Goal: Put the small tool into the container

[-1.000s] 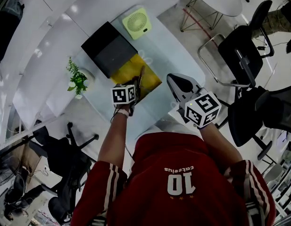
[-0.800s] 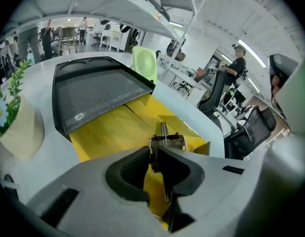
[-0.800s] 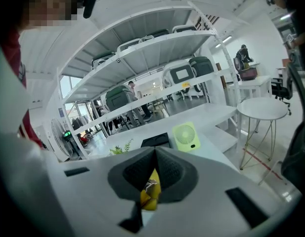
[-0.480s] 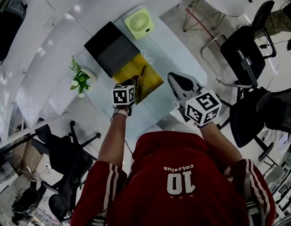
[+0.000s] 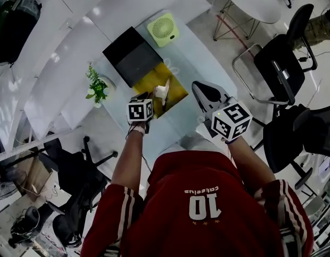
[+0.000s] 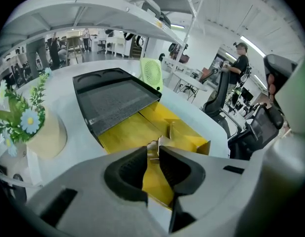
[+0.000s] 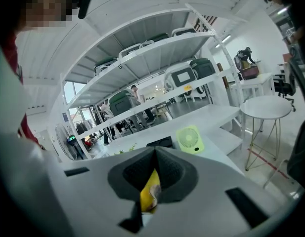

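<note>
Left gripper point(image 6: 153, 150) held over near edge of yellow container point(image 5: 147, 80) on tabletop point(image 5: 192, 63).

Change noted: small tool point(image 5: 162, 91), carried between left jaws a second ago, now seen inside container, just past jaw tips.

Left jaws spread apart since then, now closing slightly; narrow gap kept, nothing pressed between pads.

Right gripper point(image 7: 154, 151) held at near right, jaws closed, nothing gripped.

Judged: tool delivered, only withdrawal of left gripper left.
</note>
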`<state>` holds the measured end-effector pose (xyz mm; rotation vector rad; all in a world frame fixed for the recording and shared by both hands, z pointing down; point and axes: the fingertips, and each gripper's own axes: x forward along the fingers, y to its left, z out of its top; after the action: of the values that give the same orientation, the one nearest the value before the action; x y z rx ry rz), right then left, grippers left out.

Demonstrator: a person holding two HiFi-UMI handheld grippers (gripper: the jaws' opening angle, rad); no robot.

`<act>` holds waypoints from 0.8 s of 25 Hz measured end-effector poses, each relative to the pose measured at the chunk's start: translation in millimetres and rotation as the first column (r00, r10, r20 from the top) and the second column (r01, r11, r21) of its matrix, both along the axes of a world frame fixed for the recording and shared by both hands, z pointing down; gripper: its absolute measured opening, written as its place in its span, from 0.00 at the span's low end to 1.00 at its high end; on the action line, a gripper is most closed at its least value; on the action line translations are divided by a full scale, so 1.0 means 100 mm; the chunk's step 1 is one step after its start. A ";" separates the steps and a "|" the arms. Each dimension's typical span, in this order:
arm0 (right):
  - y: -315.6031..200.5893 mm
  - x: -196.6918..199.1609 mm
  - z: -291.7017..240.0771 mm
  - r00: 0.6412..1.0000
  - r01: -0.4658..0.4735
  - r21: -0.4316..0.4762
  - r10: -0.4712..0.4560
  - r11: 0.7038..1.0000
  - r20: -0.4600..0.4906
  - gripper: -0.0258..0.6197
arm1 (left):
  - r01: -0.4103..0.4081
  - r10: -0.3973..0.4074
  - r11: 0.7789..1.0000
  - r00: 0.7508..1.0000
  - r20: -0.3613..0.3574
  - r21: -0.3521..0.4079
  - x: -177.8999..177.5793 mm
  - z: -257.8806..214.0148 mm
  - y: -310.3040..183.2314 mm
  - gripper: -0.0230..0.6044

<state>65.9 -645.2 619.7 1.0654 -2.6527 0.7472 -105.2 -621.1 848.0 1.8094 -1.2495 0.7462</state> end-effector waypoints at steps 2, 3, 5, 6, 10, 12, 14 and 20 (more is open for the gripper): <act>0.03 0.02 -0.03 1.000 -0.008 0.006 0.008 1.000 0.000 0.05 | 0.003 -0.003 1.000 1.000 -0.008 0.018 -0.01 -0.09 0.02 0.17; 0.06 0.02 -0.05 1.000 -0.010 0.010 0.010 1.000 -0.002 0.05 | 0.006 -0.006 1.000 1.000 -0.014 0.029 -0.01 -0.14 0.05 0.17; 0.13 0.03 -0.09 1.000 -0.014 0.018 0.014 1.000 -0.007 0.05 | 0.019 -0.017 0.998 0.999 -0.031 0.052 -0.02 -0.25 0.11 0.17; 0.16 0.03 -0.11 1.000 -0.017 0.021 0.017 1.000 -0.010 0.05 | 0.026 -0.023 0.998 0.999 -0.043 0.063 -0.03 -0.30 0.14 0.17; 0.37 0.04 -0.22 0.999 -0.038 0.034 0.039 0.999 -0.023 0.05 | 0.038 -0.030 0.993 0.996 -0.079 0.107 -0.03 -0.54 0.36 0.20; 0.48 0.03 -0.30 0.998 -0.043 0.049 0.045 0.998 -0.035 0.05 | 0.043 -0.031 0.989 0.996 -0.088 0.139 -0.03 -0.67 0.46 0.20; 0.53 0.03 -0.40 0.998 -0.044 0.075 0.047 0.996 -0.040 0.05 | 0.048 -0.032 0.982 0.995 -0.093 0.182 -0.04 -0.82 0.50 0.21; 0.95 0.02 -0.62 0.997 -0.063 0.092 0.067 0.994 -0.042 0.05 | 0.076 -0.044 0.959 0.992 -0.120 0.274 -0.10 -1.29 0.86 0.22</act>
<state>68.1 -550.6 557.8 1.1828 -2.6482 0.6120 -115.6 -535.2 718.7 1.9975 -1.3820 0.4437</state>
